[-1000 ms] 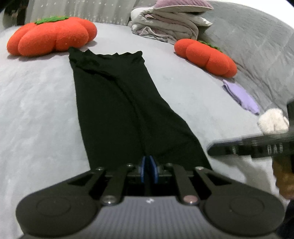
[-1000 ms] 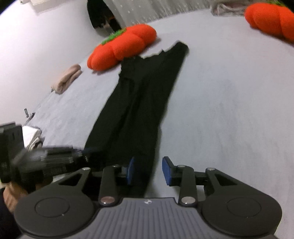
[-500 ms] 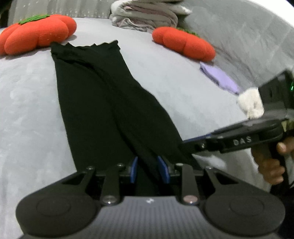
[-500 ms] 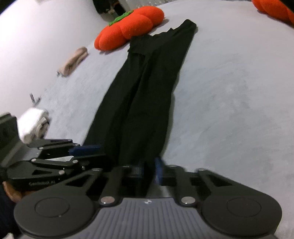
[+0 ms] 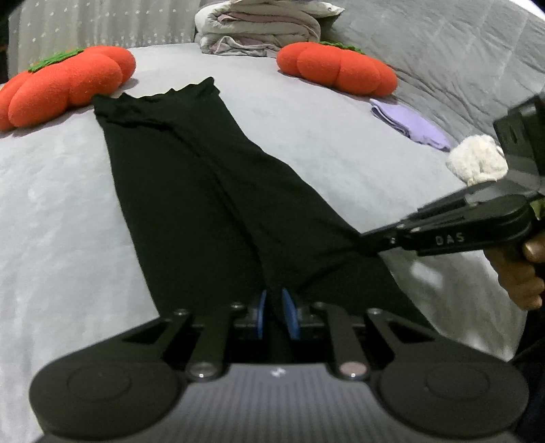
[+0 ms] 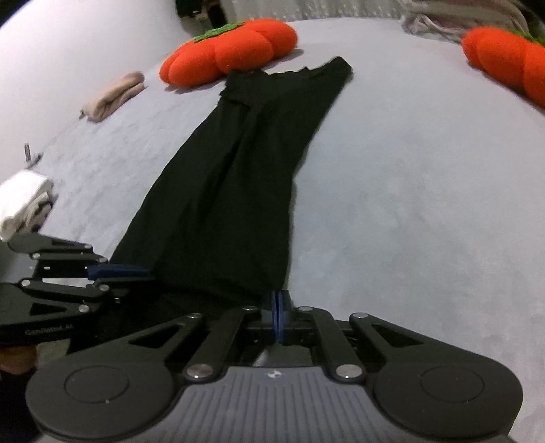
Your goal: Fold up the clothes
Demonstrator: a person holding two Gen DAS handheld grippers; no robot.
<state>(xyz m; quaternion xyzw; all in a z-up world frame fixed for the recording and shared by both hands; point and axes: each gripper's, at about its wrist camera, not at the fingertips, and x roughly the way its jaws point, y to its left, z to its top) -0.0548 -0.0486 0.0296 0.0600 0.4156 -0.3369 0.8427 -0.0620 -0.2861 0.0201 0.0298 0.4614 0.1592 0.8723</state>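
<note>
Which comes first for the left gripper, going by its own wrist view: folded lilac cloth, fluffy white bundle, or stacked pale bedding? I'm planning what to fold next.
1. Fluffy white bundle, right, beside the other gripper.
2. Folded lilac cloth, right, farther up.
3. Stacked pale bedding, far end, top centre.

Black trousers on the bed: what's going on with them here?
A person holding a gripper in each hand is starting to fold the black trousers, laid out long on the grey bed. The left gripper has just been closing, with a bunch of the near hem between its pads. The right gripper is shut at the hem's other corner. No fold is made yet.
</note>
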